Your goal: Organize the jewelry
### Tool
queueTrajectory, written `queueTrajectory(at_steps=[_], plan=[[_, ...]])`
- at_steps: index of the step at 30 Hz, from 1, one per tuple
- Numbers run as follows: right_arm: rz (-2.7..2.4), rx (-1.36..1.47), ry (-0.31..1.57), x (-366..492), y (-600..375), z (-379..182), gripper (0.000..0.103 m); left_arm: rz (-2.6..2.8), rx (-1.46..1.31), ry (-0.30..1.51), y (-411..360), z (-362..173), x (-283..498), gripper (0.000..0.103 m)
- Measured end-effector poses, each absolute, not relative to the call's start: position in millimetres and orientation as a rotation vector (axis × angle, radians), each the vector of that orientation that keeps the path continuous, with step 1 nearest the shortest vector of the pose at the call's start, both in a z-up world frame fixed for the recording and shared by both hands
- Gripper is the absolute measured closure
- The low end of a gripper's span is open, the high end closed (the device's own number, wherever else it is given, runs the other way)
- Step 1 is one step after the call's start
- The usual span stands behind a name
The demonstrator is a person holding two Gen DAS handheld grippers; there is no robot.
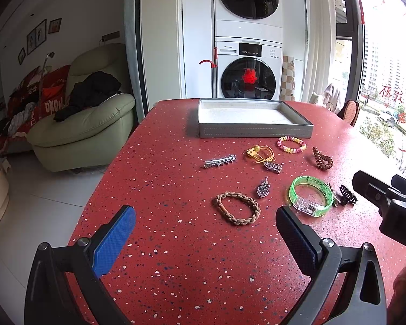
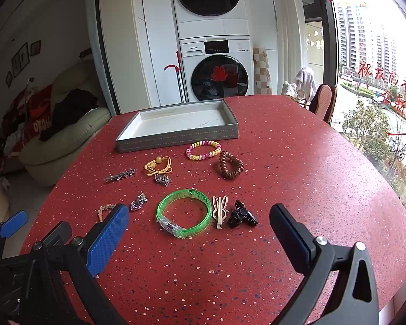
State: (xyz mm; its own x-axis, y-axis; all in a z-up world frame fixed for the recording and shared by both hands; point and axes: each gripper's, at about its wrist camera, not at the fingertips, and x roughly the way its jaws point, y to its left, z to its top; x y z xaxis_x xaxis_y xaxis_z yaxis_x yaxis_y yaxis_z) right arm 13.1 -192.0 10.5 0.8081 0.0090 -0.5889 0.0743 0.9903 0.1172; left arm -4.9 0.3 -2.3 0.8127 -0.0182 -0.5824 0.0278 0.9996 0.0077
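Note:
Jewelry lies spread on a red speckled table [image 1: 162, 243] in front of an empty grey tray [image 1: 257, 132] with a white lining, also in the right wrist view [image 2: 176, 136]. Nearest are a braided brown bracelet [image 1: 237, 208], a green bangle [image 2: 184, 212], a beige rabbit clip [image 2: 219, 210] and a black claw clip [image 2: 241, 215]. My left gripper [image 1: 205, 219] is open above the table, just short of the braided bracelet. My right gripper [image 2: 199, 216] is open, just short of the green bangle, and holds nothing.
Farther back lie a silver hair clip [image 1: 219, 160], a yellow cord tie [image 1: 260, 153], a pink-yellow spiral tie [image 1: 291, 144], a brown spiral tie [image 2: 230, 164] and two silver brooches [image 1: 263, 188]. A green sofa [image 1: 81, 124] stands left, stacked washers behind.

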Motion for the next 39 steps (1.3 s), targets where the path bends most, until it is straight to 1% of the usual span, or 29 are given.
queueTrajectory(at_steps=[39], plan=[[-0.042, 0.128, 0.606, 10.3, -191.8, 13.1, 0.0, -0.015, 0.0, 0.633, 4.5, -2.9, -3.9, 0.0]])
